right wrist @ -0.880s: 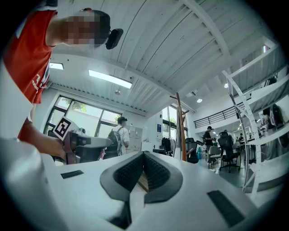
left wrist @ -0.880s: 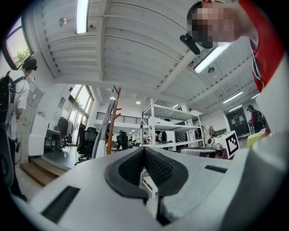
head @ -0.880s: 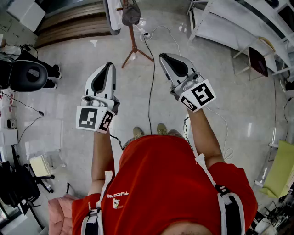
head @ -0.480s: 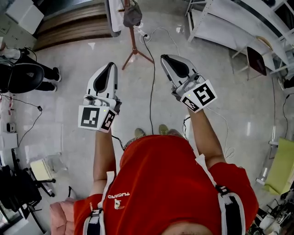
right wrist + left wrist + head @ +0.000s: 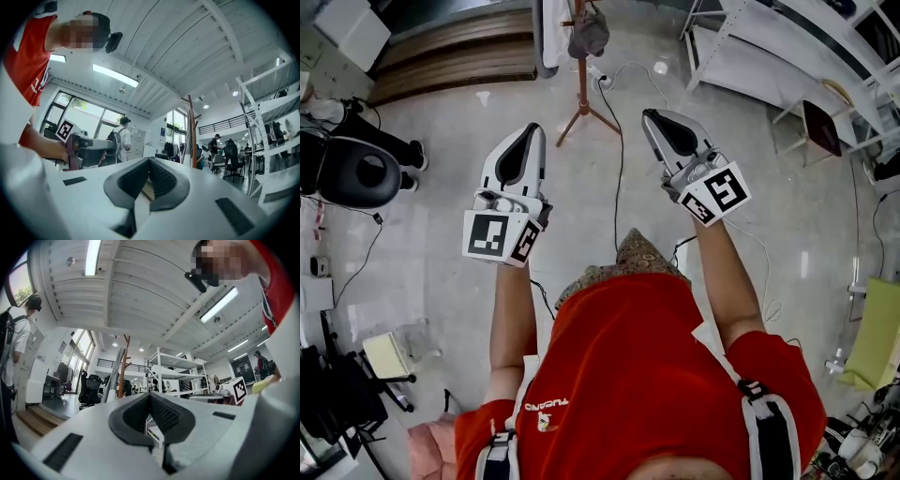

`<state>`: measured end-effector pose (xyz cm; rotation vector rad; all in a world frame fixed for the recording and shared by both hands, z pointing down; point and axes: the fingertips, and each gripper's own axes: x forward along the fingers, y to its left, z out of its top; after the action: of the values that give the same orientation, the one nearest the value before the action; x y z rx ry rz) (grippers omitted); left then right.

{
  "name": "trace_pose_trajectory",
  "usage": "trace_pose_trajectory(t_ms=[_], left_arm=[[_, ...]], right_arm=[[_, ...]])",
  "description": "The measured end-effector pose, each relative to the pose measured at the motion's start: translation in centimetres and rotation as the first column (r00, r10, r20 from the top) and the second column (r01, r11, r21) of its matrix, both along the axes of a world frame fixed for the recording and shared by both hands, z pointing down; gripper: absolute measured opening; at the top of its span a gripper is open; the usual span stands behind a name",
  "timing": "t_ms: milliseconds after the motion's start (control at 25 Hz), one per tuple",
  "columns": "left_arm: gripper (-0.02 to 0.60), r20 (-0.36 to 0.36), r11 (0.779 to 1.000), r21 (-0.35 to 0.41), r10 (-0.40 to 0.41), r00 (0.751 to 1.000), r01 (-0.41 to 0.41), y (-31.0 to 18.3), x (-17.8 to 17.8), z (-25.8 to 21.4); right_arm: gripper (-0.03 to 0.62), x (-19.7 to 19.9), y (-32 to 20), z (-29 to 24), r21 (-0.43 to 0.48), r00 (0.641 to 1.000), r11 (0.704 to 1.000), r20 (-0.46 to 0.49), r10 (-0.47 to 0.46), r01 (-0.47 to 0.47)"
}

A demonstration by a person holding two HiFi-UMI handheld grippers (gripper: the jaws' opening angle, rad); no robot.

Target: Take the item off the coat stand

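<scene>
Wooden coat stand (image 5: pixel 580 84), count one: standing well ahead at top of head view, drifting slightly right since a second ago. Person stepping forward, raised knee now hiding feet, so approach likely just starting. Dark grey item (image 5: pixel 589 37), count one: hanging near stand top, untouched. Tongs, count two: left gripper (image 5: pixel 525 141) and right gripper (image 5: pixel 661 127) both staying pinched together, carrying nothing.
</scene>
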<state>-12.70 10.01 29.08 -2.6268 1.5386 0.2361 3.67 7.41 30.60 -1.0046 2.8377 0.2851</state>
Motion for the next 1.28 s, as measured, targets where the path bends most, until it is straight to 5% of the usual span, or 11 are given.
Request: trace_pose_trajectory(t_ms=[480,920,1280], left_arm=[[0.009,-0.004,1.0,-0.007,-0.007,1.0,0.006,-6.4,-2.7,1.1],[0.009,0.03,0.999,-0.042,-0.028,0.999,0.029,-21.5,-4.2,2.2],[0.009,0.041,0.997,-0.041,-0.061,0.997,0.062,-33.5,-4.1,3.0]], right_arm=[[0.026,-2.0,-7.7,2.3,-0.045,0.999,0.998,0.006,0.033,-0.032],[0.029,-3.0,-23.5,4.1,-0.062,1.0,0.998,-0.01,0.026,-0.026],[0.173,-3.3,-36.8,8.1,-0.138,0.995,0.99,-0.095,-0.017,0.003]])
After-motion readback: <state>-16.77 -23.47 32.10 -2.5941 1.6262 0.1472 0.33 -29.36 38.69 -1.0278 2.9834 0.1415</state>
